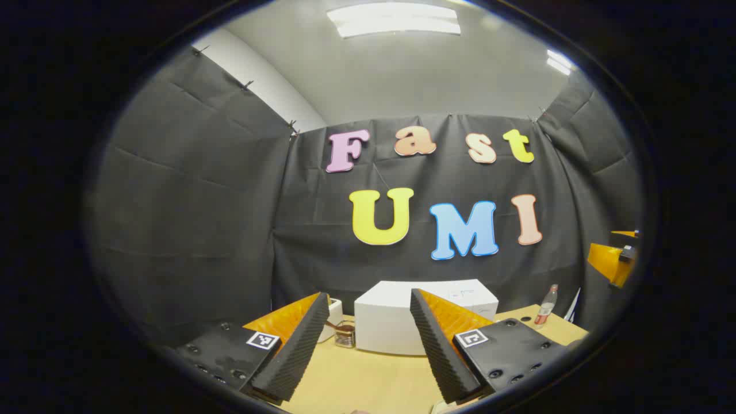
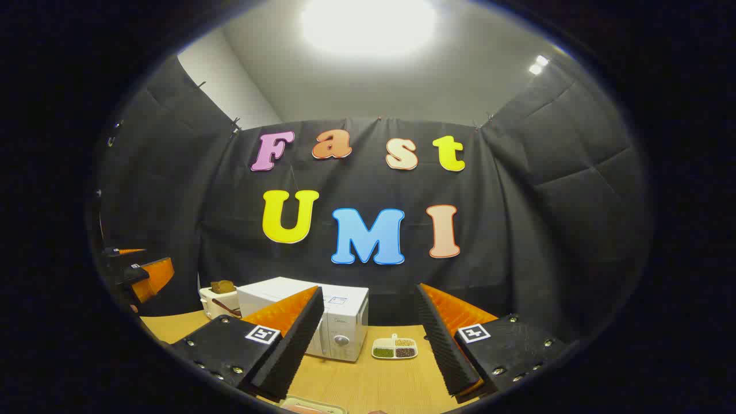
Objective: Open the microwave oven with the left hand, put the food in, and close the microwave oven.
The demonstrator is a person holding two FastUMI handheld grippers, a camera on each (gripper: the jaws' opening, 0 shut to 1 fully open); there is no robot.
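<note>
Right gripper view: microwave [image 2: 339, 322] shut

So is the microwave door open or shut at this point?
Shut. In the right gripper view the microwave shows its white front flush with the body, with no dark cavity in sight. Both grippers hang back from it, jaws spread.

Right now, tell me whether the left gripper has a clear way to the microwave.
Probably yes. The left gripper is open and points straight at the microwave, whose door looks shut, with bare table between them. A small jar stands at the microwave's left corner, off the line.
</note>
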